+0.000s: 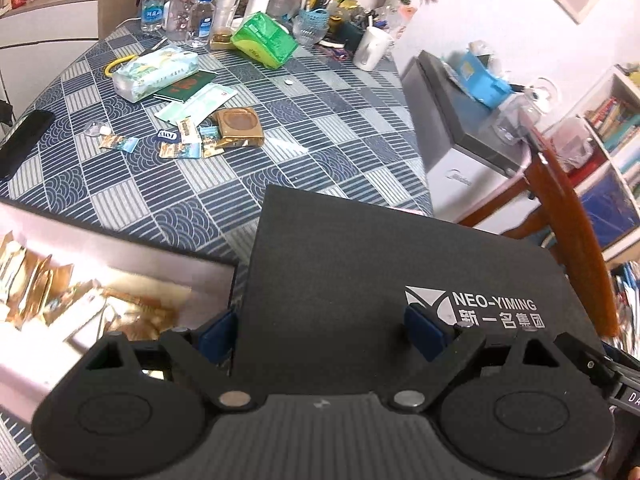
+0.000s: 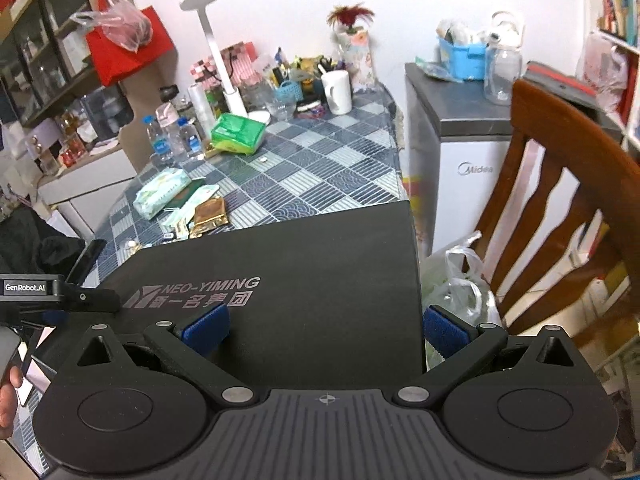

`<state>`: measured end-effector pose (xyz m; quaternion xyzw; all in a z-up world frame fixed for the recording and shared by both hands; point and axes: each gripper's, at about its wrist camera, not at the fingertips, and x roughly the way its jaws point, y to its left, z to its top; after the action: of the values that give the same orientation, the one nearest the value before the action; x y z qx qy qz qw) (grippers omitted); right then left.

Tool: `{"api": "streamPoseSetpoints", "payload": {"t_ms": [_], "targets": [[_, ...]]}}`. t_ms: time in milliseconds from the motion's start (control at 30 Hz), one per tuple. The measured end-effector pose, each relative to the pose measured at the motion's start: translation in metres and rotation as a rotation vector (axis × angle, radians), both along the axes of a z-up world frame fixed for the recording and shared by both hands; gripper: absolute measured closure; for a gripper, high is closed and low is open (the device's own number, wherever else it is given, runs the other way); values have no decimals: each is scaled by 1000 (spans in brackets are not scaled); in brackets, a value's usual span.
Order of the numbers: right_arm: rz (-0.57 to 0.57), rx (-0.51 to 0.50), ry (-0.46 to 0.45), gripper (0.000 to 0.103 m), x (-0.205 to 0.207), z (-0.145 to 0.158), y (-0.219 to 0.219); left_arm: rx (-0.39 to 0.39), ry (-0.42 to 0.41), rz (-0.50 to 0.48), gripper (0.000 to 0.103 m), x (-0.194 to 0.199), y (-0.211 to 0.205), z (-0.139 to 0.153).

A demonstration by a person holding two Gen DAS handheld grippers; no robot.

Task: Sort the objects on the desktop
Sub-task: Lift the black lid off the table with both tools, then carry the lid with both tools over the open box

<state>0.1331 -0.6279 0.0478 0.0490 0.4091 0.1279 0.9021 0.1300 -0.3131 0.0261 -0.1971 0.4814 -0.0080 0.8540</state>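
Observation:
A black box lid [image 1: 372, 264] printed NEO-YIMING is held tilted above the table by both grippers. My left gripper [image 1: 320, 332] is wide open with its blue pads straddling the lid's left edge. My right gripper [image 2: 326, 330] is wide open with its pads straddling the lid's [image 2: 288, 264] right edge. The open box [image 1: 100, 292] with gold sachets inside sits under the lid's left side. Loose sachets [image 1: 188, 146], a gold pouch [image 1: 240, 124] and a tissue pack [image 1: 156, 72] lie on the checked tablecloth [image 1: 320, 120].
A black phone [image 1: 24, 140] lies at the table's left edge. Bottles [image 1: 176, 8], a green pack [image 1: 264, 40], a white mug [image 1: 372, 48] and clutter fill the far end. A wooden chair [image 2: 560, 208] and a small fridge [image 2: 460, 160] stand right of the table.

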Motion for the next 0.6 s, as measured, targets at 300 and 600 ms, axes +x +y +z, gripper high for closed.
{"api": "streamPoseSetpoints", "payload": {"t_ms": [300,600], "targets": [[-60,-15,-45,0,-100,20,23,-13,-34,-52,0,-81,20,18],[-81,-33,-66,0,-178,30,45,-27,-45,-89,0,-148,42,26]]}}
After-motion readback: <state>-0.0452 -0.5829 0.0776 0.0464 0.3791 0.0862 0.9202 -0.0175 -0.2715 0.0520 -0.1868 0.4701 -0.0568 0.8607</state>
